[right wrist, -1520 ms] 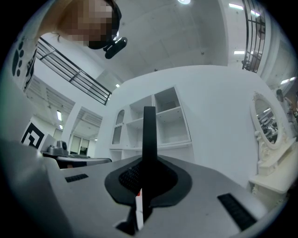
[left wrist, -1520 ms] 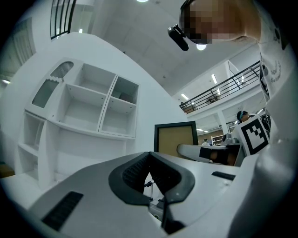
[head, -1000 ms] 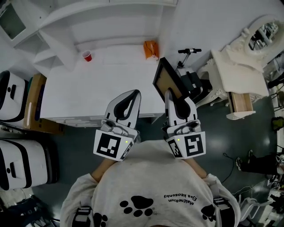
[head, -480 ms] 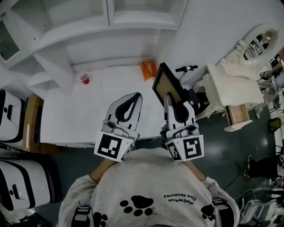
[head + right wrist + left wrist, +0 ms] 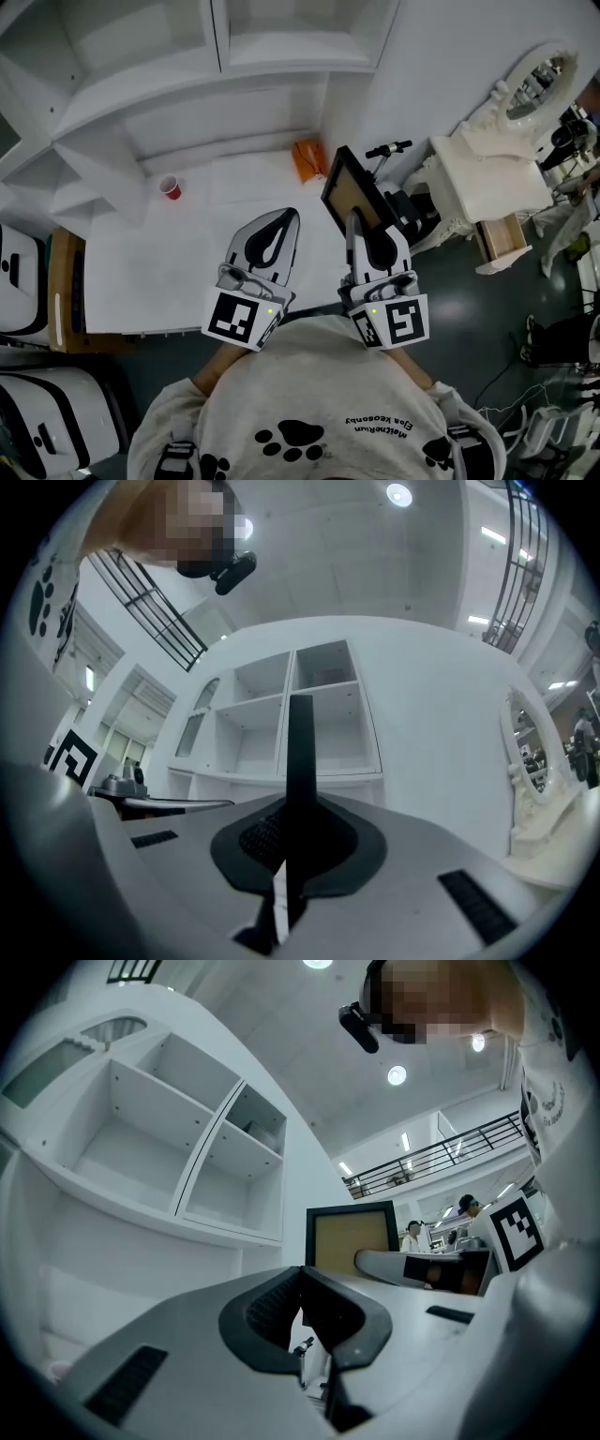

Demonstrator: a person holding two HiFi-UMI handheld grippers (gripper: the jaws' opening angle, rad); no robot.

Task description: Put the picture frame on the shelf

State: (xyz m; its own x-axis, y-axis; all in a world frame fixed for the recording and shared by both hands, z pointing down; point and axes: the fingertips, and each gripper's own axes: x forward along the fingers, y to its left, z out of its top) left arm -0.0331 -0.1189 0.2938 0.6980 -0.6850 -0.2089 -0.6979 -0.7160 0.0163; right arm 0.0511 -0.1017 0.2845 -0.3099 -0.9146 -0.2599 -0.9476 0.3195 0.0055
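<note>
Right now the right gripper [image 5: 356,221] is clenched on the lower edge of the picture frame [image 5: 354,186], which stands tilted in the air over the near right corner of the white tabletop [image 5: 187,253], well short of the shelf unit [image 5: 281,47] on the far wall. The left gripper [image 5: 284,217] hangs beside it with its jaws pinched together on nothing. To my eye the carry is what matters here: the frame is held by one thin edge only, so it could swing in the grip. I'd keep it upright, bring it slowly across the table, and line its bottom edge up with an open compartment before letting it down. The free gripper could steady the top edge once the frame is close. The red cup [image 5: 170,187] and the orange packet [image 5: 307,159] sit far back on the table, so a high path clears them. I can't tell whether the tan panel is the frame's front or back, nor whether it has a stand. The top of the shelf unit is cut off, and something dark in one upper compartment is too small to name.
</note>
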